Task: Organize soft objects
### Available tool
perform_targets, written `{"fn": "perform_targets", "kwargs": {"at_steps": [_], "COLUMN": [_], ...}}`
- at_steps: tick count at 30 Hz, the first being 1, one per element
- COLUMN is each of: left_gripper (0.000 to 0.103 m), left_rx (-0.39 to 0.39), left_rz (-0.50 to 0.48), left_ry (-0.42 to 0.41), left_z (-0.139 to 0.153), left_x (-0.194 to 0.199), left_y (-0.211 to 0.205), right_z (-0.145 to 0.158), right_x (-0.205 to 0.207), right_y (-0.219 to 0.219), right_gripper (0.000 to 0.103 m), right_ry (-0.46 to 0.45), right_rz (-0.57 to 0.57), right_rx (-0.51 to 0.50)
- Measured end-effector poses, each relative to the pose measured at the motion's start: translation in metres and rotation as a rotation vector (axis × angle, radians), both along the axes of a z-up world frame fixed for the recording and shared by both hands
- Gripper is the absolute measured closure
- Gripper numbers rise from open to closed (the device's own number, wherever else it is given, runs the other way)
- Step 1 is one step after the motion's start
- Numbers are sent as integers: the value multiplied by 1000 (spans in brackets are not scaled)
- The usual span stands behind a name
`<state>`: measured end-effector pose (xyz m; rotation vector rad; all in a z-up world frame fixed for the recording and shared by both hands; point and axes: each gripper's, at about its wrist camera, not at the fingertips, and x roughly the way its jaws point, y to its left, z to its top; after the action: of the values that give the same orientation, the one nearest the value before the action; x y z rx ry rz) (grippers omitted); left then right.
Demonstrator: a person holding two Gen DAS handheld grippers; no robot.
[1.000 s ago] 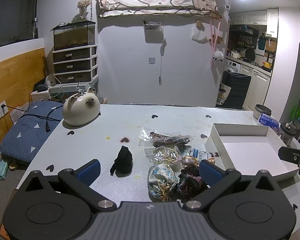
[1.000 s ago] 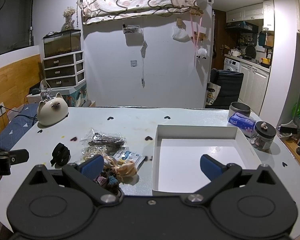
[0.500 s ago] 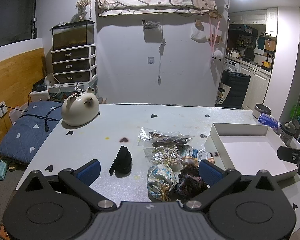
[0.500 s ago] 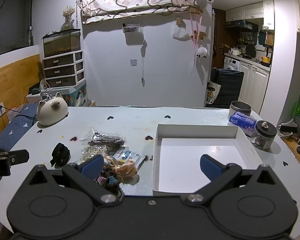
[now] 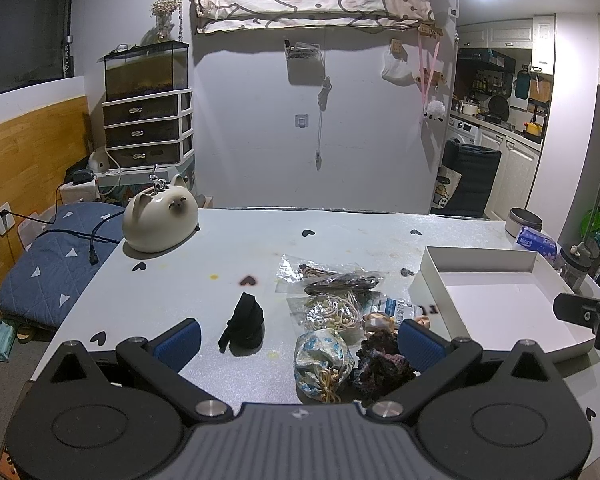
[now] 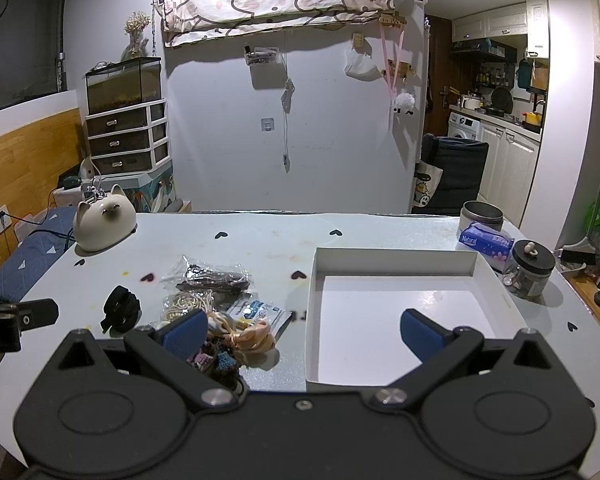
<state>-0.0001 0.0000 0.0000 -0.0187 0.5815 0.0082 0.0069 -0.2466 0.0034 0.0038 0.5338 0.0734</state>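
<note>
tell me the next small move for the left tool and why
Probably ease the left tool forward and down onto the blue floral pouch: both tools are open and empty, the pouch lies between its fingers, and the white box holds nothing yet.

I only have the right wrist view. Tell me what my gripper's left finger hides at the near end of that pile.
Observer: A blue-patterned drawstring pouch lies there, touching the dark crocheted piece on its right.
Operator: Report the left gripper's state. I see only a sliver of it.
Observer: The left gripper is open and holds nothing. The pouch lies on the table just ahead, between its fingers.
</note>
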Motion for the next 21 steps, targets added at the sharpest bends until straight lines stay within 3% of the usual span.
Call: {"fn": "perform_targets", "kwargs": {"at_steps": [21], "left_gripper": [0], "left_rx": [-5], "left_rz": [-9], "left_ry": [6], "left_z": [-1], "left_x": [-1], "left_y": [-2], "right_z": [-3], "right_x": [4], "right_y": [1], "right_gripper": [0], "right_ry": [5], "right_rz": [6], "right_rx": [0]}}
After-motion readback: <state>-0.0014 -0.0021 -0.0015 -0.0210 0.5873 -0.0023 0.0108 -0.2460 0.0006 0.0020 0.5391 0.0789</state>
